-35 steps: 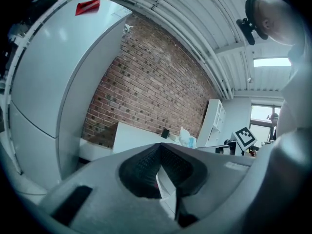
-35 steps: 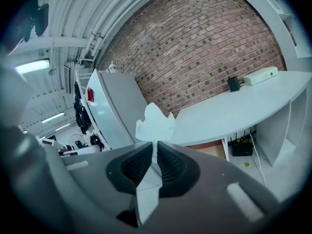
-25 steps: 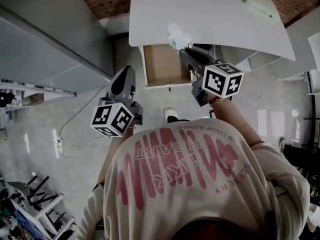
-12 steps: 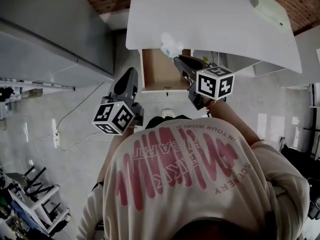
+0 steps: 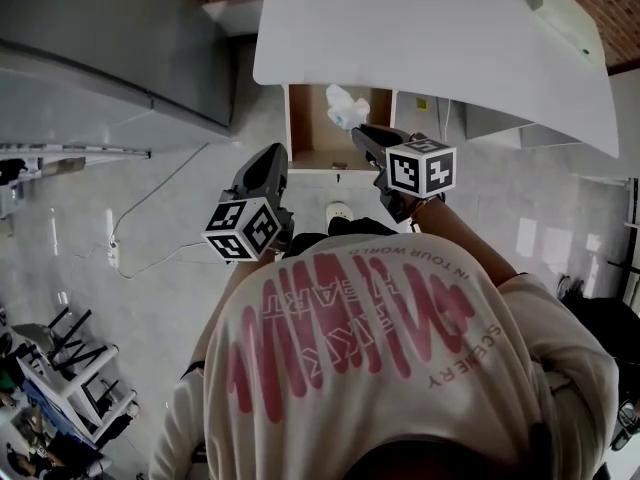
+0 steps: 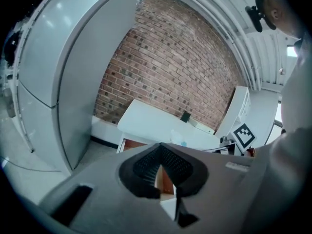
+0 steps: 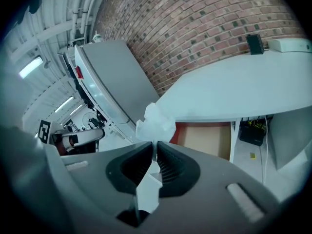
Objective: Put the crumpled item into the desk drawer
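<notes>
A crumpled white item [image 5: 343,107] sticks out of my right gripper [image 5: 358,131], which is shut on it. It hangs just below the white desk's [image 5: 430,38] front edge, over the open wooden drawer [image 5: 312,128]. In the right gripper view the crumpled item [image 7: 156,123] stands above the gripper [image 7: 155,152], with the drawer [image 7: 207,138] straight ahead. My left gripper [image 5: 271,152] is to the left of the drawer, shut and empty. In the left gripper view that gripper [image 6: 158,152] points at the desk [image 6: 148,123].
A tall grey cabinet [image 5: 110,58] stands left of the desk against a brick wall [image 7: 204,28]. A black object [image 7: 253,43] and a white device [image 7: 290,45] sit at the desk's back. A cable [image 5: 150,238] and racks [image 5: 70,398] lie on the floor.
Both grippers have sunk. The crumpled item has dropped from level with the desk top's edge to in front of the open drawer.
</notes>
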Available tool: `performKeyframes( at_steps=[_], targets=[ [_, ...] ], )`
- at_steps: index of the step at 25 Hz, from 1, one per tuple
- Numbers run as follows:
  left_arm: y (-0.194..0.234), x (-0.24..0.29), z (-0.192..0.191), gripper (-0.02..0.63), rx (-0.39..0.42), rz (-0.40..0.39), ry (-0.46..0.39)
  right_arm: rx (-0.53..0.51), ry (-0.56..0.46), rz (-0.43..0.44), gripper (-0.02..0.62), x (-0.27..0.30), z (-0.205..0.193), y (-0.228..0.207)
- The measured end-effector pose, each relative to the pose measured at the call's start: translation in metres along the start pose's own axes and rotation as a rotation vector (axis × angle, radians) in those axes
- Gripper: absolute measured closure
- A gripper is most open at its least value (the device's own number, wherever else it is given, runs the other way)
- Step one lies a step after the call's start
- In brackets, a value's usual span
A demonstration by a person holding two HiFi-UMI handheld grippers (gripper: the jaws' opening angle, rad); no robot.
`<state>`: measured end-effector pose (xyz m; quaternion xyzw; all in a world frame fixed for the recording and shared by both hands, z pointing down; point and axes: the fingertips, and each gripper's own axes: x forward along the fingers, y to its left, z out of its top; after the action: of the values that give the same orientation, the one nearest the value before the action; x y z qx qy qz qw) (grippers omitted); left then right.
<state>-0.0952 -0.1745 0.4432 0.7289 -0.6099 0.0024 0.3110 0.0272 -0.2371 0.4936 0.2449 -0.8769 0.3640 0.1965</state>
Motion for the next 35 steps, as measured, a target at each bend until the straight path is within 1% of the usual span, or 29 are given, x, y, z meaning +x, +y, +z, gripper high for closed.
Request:
performKeyframes(
  at_steps=[8,17,23,27,35],
  targets=[
    [0.026,0.012,-0.036,0.603,-0.044,0.045,0.111,0.063,0.131,-0.023,0.546,0.033,-0.04,-0.025],
    [0.058,0.026,-0.073,0.601,-0.106,0.086,0.213,0.093,0.229,-0.067,0.546,0.069,-0.069,-0.064],
    [0.072,0.027,-0.089,0.601,-0.144,0.101,0.251,0.095,0.284,-0.112,0.546,0.082,-0.082,-0.084],
    [0.082,0.026,-0.097,0.603,-0.154,0.105,0.278,0.082,0.333,-0.14,0.546,0.097,-0.094,-0.098],
    [0.103,0.018,-0.096,0.601,-0.169,0.136,0.289,0.027,0.464,-0.16,0.546,0.131,-0.116,-0.112]
  ],
)
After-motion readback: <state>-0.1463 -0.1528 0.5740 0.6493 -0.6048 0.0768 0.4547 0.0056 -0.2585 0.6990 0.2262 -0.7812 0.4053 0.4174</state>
